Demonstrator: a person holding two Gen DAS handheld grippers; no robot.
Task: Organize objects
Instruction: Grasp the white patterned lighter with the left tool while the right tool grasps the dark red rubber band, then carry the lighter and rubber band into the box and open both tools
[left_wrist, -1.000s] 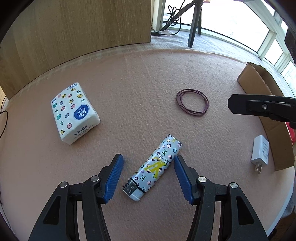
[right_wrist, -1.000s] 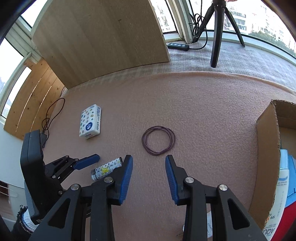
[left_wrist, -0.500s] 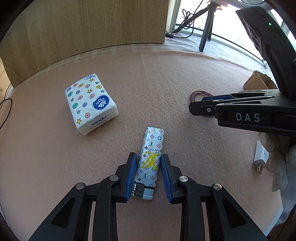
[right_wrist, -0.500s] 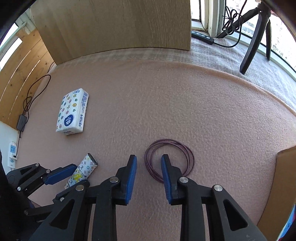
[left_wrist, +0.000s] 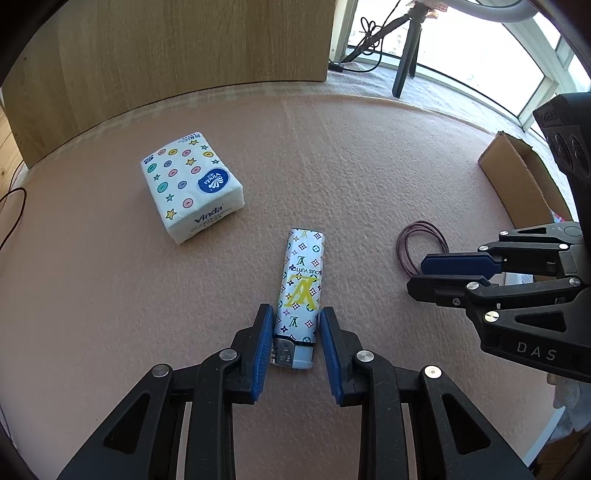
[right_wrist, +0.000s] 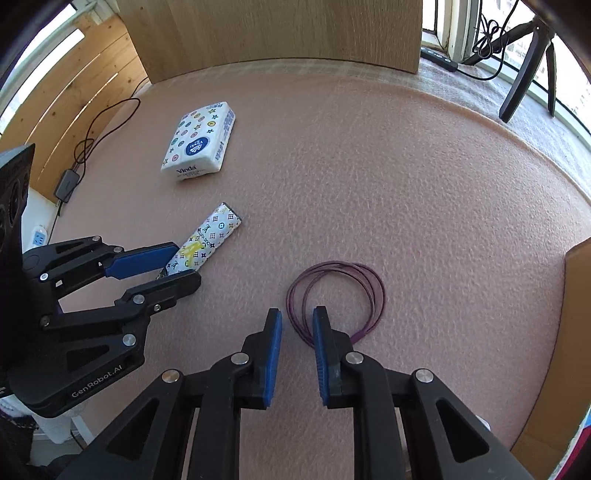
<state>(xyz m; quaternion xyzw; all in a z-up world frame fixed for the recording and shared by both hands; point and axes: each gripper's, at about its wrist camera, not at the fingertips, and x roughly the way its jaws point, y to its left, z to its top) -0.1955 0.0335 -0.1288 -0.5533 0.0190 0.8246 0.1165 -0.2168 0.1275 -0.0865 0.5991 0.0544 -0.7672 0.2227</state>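
A white lighter with a coloured monogram print lies on the pink mat. My left gripper is shut on its lower half, blue pads against both long sides; the right wrist view shows the same hold from the side. A purple hair band loop lies flat to the right of the lighter. My right gripper is low over the loop's near left edge, open by a narrow gap, with the band's strands running between the fingers. In the left wrist view the right gripper covers part of the band.
A Vinda tissue pack lies at the far left of the mat. An open cardboard box stands at the right edge. A wooden board lines the back, with a tripod by the window. Cables trail off the left side.
The left gripper closed from wide open onto the lighter, which turned to lie along the fingers. The right gripper moved down to the hair band and its gap narrowed.
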